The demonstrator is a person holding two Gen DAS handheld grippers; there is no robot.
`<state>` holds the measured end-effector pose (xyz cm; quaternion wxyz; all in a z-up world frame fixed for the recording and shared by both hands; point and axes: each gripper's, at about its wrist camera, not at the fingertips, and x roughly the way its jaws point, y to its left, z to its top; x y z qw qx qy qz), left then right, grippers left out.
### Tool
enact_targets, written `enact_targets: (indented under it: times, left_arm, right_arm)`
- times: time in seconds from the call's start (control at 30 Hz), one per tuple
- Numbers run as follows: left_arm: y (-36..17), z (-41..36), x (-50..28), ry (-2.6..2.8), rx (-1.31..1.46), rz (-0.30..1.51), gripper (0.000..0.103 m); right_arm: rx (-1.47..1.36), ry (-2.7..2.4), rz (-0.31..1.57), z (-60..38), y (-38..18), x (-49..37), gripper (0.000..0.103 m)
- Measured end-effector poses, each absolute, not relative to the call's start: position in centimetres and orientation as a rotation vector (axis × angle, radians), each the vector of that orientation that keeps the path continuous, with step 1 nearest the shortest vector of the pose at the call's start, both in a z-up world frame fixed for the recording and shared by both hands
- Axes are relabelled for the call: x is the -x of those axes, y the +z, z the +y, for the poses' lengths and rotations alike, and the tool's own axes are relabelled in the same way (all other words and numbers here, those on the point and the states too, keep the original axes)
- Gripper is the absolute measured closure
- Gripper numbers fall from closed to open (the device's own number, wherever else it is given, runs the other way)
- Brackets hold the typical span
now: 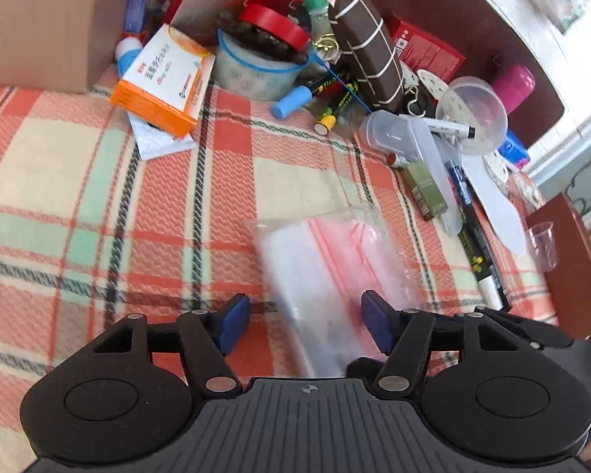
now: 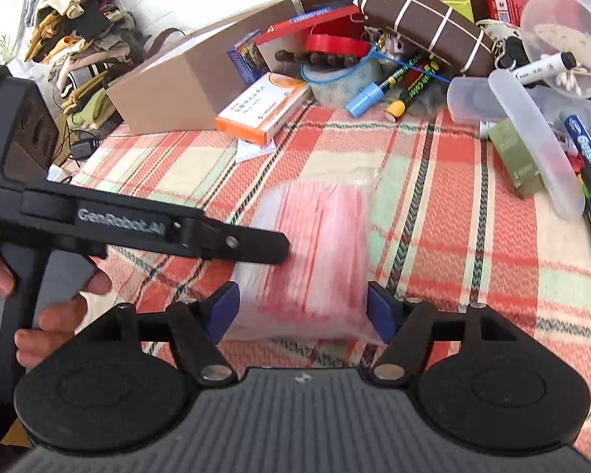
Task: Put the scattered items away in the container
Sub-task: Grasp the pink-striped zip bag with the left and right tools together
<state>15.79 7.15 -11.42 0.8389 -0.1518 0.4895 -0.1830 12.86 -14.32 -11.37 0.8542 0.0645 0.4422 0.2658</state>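
A clear zip bag with pink-red stripes (image 1: 327,272) lies flat on the plaid cloth, blurred in both views. My left gripper (image 1: 305,315) is open just above its near end, with the bag between the blue pads (image 1: 374,321) and neither pad pressing it. My right gripper (image 2: 302,307) is open the same way over the bag (image 2: 315,244). In the right wrist view the left gripper (image 2: 275,248) reaches in from the left, its tip at the bag's left edge, with a hand on its grip. A cardboard box (image 1: 39,19) (image 2: 177,86) stands at the back left.
Clutter lines the far edge of the cloth: an orange medicine box (image 1: 161,82), a tape roll (image 1: 256,75), red tape (image 1: 274,23), a brown striped case (image 1: 366,47), markers (image 1: 327,86), a clear cup (image 1: 472,114), a green packet (image 1: 427,191). Folded clothes (image 2: 78,39) lie beyond the left edge.
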Motion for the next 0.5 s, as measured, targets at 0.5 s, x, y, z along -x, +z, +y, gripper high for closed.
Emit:
enact_targets:
  times: [0.5]
  left_arm:
    - [-11.9, 5.5, -17.2, -0.456, 0.318, 1.030, 0.042]
  right_arm:
    - [-0.245, 0.541, 0.934, -14.8, -12.4, -13.7, 0.039]
